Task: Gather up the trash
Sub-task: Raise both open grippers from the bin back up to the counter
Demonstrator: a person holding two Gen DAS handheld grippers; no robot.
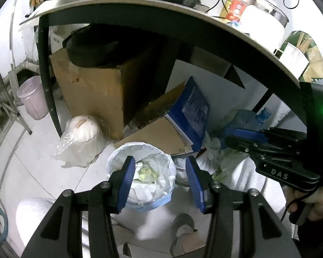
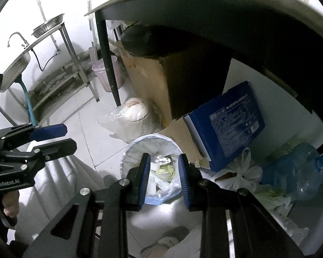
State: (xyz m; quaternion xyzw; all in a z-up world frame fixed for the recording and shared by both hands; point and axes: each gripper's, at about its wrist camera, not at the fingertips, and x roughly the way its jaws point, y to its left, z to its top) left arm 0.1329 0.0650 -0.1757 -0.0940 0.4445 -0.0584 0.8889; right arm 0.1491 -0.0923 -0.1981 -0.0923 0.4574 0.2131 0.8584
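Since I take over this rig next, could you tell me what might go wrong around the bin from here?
1. The trash bin looks nearly full, so added waste may spill onto the floor.
2. The bin liner sags loosely over the rim on one side and could slip in or snag a finger.
3. The white plastic bag and water jug crowd the bin under the table; reaching there could topple something.

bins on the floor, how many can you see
2. A white-lined trash bin sits on the floor below both grippers, already holding trash. A pink bin stands farther back, by the black table leg. Clutter under the table may hide others.
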